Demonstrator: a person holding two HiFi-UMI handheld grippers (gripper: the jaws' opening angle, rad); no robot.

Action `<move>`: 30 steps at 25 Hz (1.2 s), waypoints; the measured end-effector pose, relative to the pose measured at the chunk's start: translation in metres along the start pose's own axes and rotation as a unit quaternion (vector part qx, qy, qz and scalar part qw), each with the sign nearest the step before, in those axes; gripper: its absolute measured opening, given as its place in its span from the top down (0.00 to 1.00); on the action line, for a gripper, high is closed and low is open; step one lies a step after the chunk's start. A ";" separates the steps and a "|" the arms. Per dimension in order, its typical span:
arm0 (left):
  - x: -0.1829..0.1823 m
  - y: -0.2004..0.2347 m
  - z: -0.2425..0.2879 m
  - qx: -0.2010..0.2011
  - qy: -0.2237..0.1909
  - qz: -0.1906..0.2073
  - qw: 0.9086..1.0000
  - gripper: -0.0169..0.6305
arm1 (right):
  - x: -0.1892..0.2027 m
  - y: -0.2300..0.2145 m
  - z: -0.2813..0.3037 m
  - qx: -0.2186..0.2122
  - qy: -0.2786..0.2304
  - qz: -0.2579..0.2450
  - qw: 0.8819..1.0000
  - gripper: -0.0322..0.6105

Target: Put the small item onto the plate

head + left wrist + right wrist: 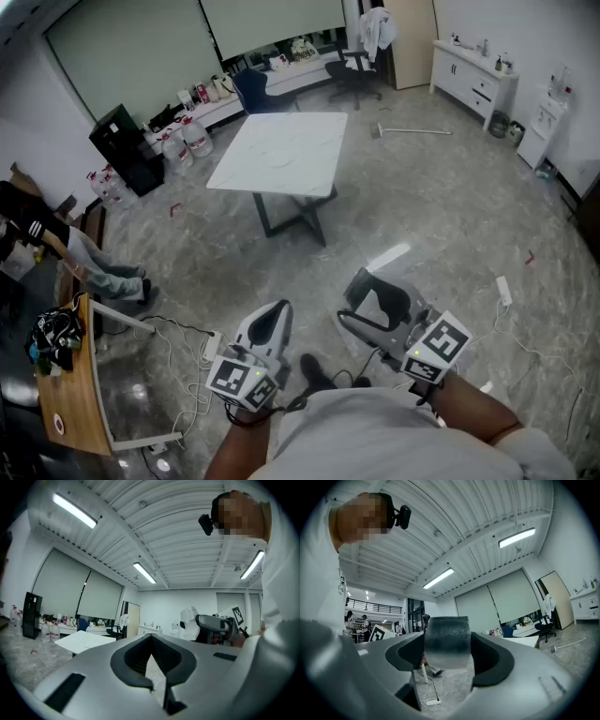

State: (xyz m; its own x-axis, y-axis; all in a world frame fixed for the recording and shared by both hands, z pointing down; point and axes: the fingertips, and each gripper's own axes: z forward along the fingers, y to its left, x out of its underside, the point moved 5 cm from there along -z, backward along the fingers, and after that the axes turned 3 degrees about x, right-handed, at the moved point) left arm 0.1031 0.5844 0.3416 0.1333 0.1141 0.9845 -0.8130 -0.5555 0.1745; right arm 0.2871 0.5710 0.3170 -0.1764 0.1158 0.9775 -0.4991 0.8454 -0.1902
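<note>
Low on the left, the left gripper [275,314] has its jaws shut, with nothing in them. Just to its right, the right gripper [352,300] squeezes the small item [447,641], a dark grey roll, between wide jaws, up above the floor [450,216].

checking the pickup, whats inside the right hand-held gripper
A dark grey cylinder stands between the jaws of the right hand-held gripper, and the jaws press on both of its sides. The jaws cover the faces they touch, and the cylinder's far side cannot be seen.
</note>
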 end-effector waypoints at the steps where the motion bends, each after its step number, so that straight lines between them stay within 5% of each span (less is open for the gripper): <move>1: 0.001 0.001 0.001 0.000 -0.001 0.000 1.000 0.96 | 0.001 -0.001 0.000 -0.001 0.000 -0.001 1.000 0.48; 18: 0.006 0.009 0.008 -0.005 0.000 -0.003 1.000 0.96 | 0.004 -0.013 0.008 0.008 0.001 -0.007 1.000 0.48; 30: 0.003 0.063 0.015 -0.007 0.001 -0.010 1.000 0.96 | 0.013 -0.026 0.059 0.017 0.011 0.002 1.000 0.48</move>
State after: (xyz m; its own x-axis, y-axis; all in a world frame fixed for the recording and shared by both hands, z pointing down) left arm 0.0610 0.5379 0.3559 0.1481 0.1270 0.9808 -0.8178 -0.5420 0.1937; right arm 0.2482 0.5196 0.3295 -0.1597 0.1311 0.9784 -0.5268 0.8269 -0.1968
